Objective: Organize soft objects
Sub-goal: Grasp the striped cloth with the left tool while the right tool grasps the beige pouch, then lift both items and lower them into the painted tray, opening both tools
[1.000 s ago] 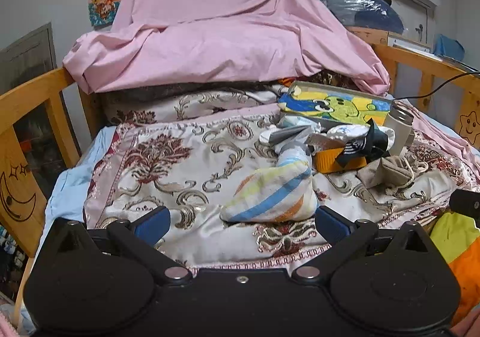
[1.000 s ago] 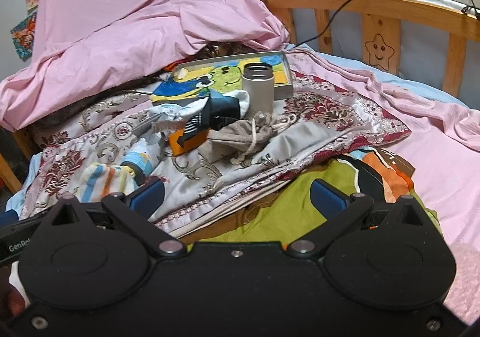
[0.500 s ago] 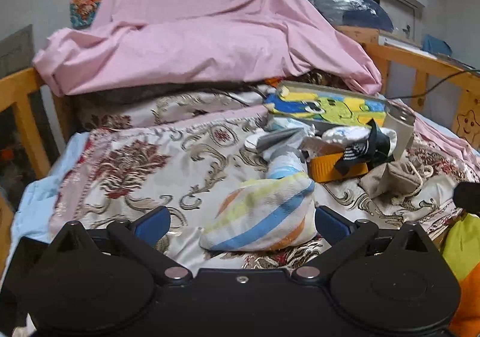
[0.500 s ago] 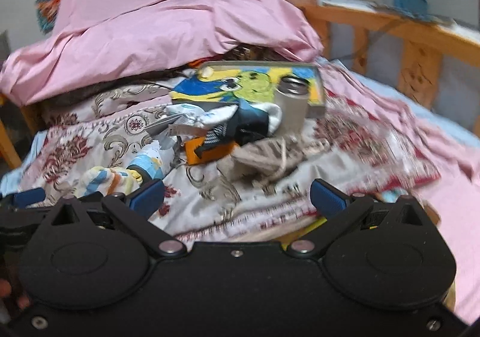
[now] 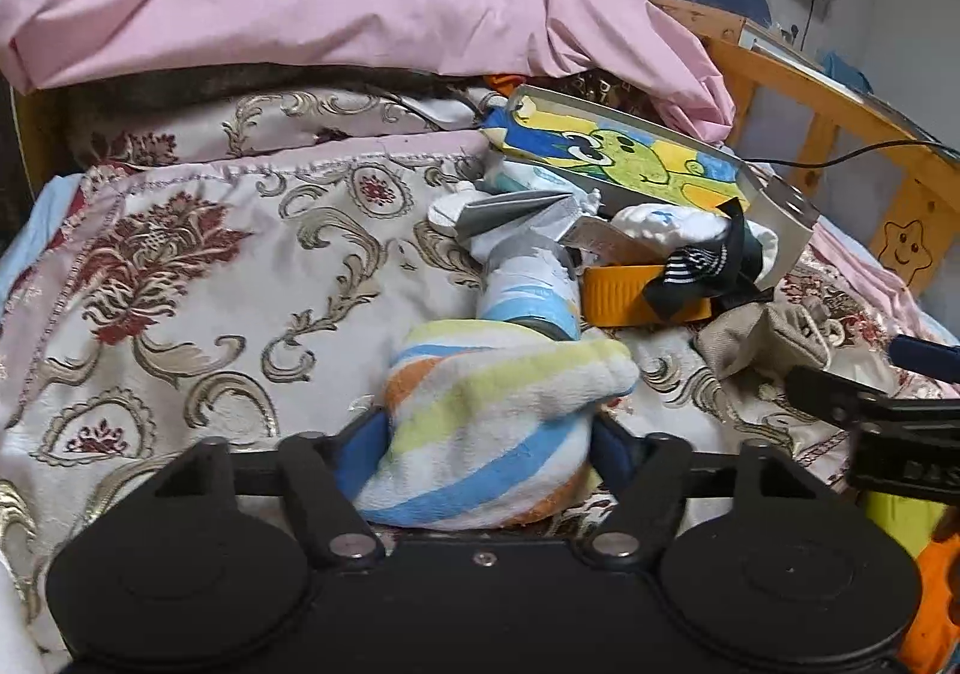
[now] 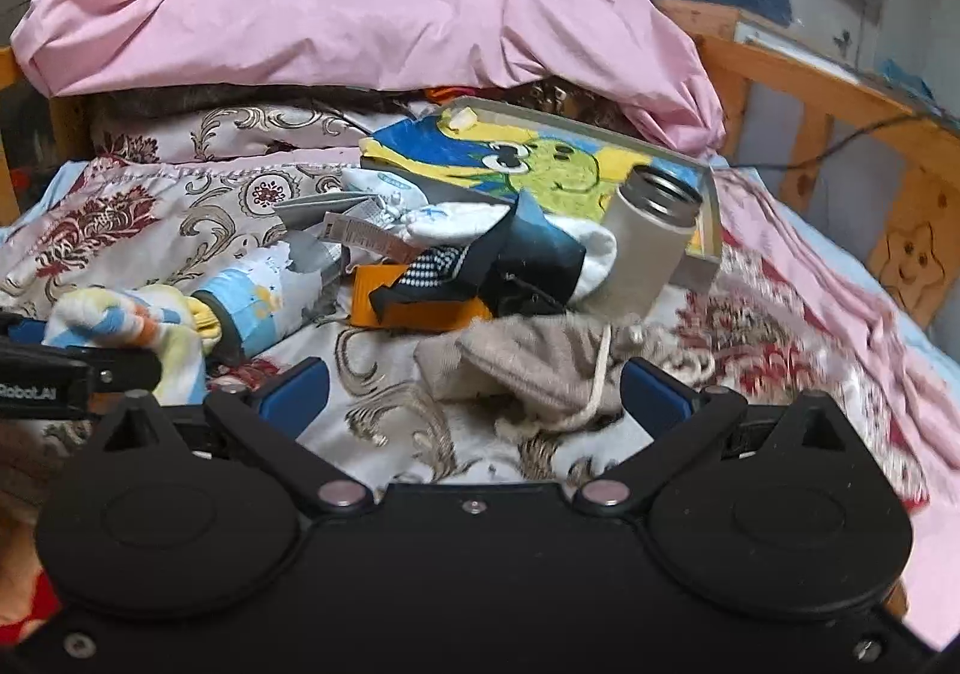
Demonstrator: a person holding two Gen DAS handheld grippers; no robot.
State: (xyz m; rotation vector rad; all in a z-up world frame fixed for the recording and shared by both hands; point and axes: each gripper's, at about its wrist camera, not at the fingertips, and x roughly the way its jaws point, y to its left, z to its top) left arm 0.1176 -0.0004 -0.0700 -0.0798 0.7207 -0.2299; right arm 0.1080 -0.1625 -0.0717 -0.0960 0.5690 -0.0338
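Now the left tongs [image 5: 489, 449] are closing around the striped towel [image 5: 492, 422] on the bed [image 5: 180, 278]; a second ago they stood wide and short of it. Right tongs [image 6: 474, 392] are open, near the beige pouch [image 6: 528, 362]. Pickup is imminent.

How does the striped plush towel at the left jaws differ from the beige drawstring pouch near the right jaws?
The striped towel is fluffy, banded in blue, yellow, orange and white; the drawstring pouch is plain beige with a cord. The towel sits between the closing jaws of the left gripper; the pouch lies just ahead of the open right gripper, ungripped. Both are soft and rest on the patterned bedspread.
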